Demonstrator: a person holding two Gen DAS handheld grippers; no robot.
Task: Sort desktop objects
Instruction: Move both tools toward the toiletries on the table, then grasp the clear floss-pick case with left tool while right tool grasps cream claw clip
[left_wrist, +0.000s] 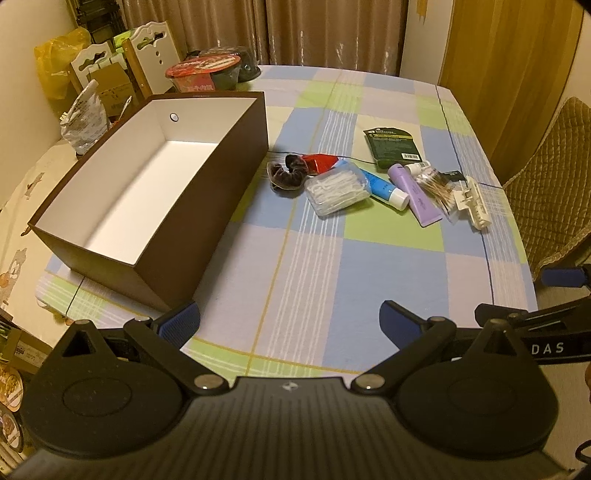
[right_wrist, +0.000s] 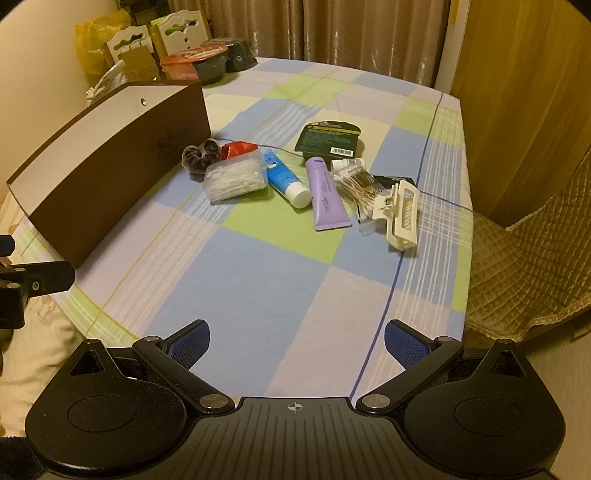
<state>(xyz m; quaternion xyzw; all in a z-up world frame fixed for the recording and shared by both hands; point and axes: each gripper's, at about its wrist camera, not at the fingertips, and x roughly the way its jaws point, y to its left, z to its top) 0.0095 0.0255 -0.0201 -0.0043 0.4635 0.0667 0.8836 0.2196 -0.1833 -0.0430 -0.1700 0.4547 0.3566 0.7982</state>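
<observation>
left gripper (left_wrist: 290, 323) hangs spread and empty above the checked cloth (left_wrist: 332, 266); brown box (left_wrist: 155, 192) at ten o'clock, toiletries pile (left_wrist: 369, 181) at one. right gripper (right_wrist: 297, 343) likewise agape; purple tube (right_wrist: 327, 194) at twelve, the box (right_wrist: 110, 177) at ten.

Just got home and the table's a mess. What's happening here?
A person holds two tongs, left and right, both open and empty, above the checked tablecloth. The brown cardboard box with white inside is empty. Beside it lie a purple tube, blue tube and white hair claw, untouched.
</observation>
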